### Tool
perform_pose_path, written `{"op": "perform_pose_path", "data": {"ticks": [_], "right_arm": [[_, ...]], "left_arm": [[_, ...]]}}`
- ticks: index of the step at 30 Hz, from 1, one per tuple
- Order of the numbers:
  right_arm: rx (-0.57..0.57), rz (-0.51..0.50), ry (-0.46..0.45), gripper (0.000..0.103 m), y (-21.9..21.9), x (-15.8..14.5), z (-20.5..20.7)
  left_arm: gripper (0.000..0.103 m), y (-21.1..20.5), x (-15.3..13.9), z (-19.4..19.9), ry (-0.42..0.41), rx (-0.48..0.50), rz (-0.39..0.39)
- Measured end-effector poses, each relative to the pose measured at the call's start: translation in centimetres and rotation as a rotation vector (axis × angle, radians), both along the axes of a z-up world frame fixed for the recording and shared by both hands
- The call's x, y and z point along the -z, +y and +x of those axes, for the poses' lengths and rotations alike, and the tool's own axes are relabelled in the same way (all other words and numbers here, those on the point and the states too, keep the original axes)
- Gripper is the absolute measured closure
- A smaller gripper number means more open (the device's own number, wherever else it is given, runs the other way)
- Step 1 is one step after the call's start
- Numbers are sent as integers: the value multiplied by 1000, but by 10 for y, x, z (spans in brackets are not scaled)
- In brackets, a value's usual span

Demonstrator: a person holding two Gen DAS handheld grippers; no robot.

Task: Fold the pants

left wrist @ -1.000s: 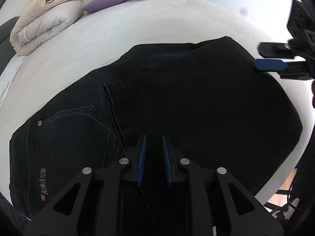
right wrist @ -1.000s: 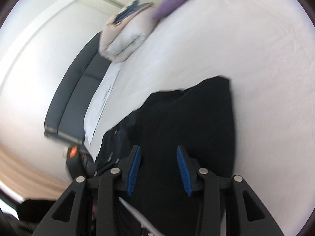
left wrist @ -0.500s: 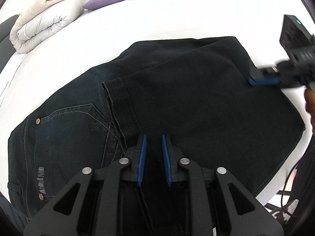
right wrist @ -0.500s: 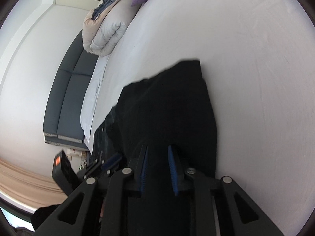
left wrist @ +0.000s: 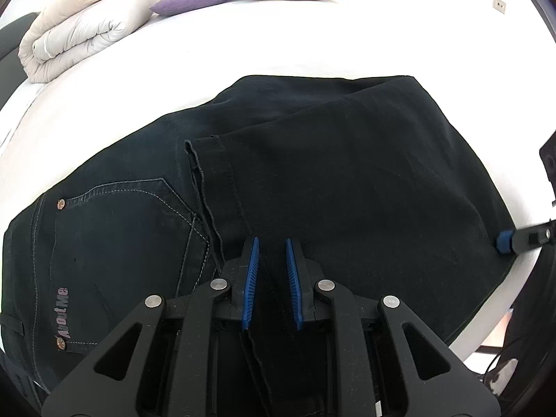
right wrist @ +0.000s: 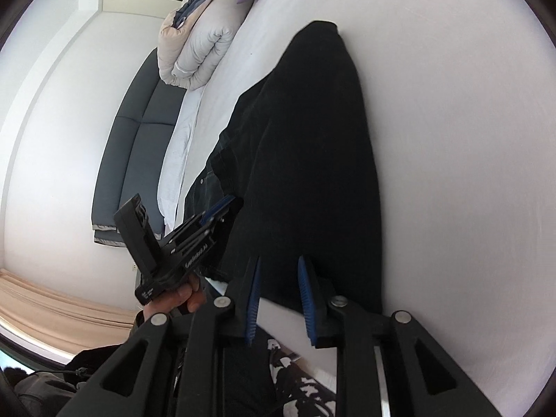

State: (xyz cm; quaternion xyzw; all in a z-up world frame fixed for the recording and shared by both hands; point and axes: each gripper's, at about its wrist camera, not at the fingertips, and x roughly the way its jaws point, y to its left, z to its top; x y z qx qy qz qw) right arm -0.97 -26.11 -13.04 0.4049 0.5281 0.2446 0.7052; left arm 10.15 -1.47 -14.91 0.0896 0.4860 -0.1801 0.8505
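On a white bed (left wrist: 312,34), dark pants (left wrist: 347,173) lie already doubled, the hem folded back over the seat, long axis running left to right in the left wrist view. Left hand-held gripper (left wrist: 272,278) sits at the near edge, pads narrowly apart with dark cloth between them, apparently pinching the fabric. Right hand-held gripper (right wrist: 278,292) hangs at the pants' right end, by the bed's edge, jaws slightly spread with the fold edge just ahead; whether it holds cloth cannot be told. It looks nearer the fold for the next turn leftward.
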Motion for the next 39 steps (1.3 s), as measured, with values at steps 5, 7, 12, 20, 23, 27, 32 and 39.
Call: {"op": "perform_pose_path", "data": {"ticks": [5,7,12,20,23,27,32,39], "right_arm": [[16,-45,16,97,2,10,-6],[19,-58,18,103,-1,17,-7],[49,-26,-16,103,-1,21,-13],[65,-56,-24,103,3,20,-16],[81,-98,-49,103,7,10,-19],[86,-43,-120,51,19,-4,-23],[72,-77,-126,33,31,-13,-18],[108,-21,-90,41,19,-5,-18]], "left_arm": [[87,7,-2,-1,-7,-9,-12],[87,12,-3,0,-4,-17,-32],[87,39,-19,-9,-3,-76,-172],[62,165,-52,-74,-91,-379,-557],[9,226,-58,-112,-196,-593,-661],[8,292,-39,-139,-170,-805,-851],[8,338,-5,-145,-104,-924,-1120],[8,362,35,-136,-11,-983,-1278]]}}
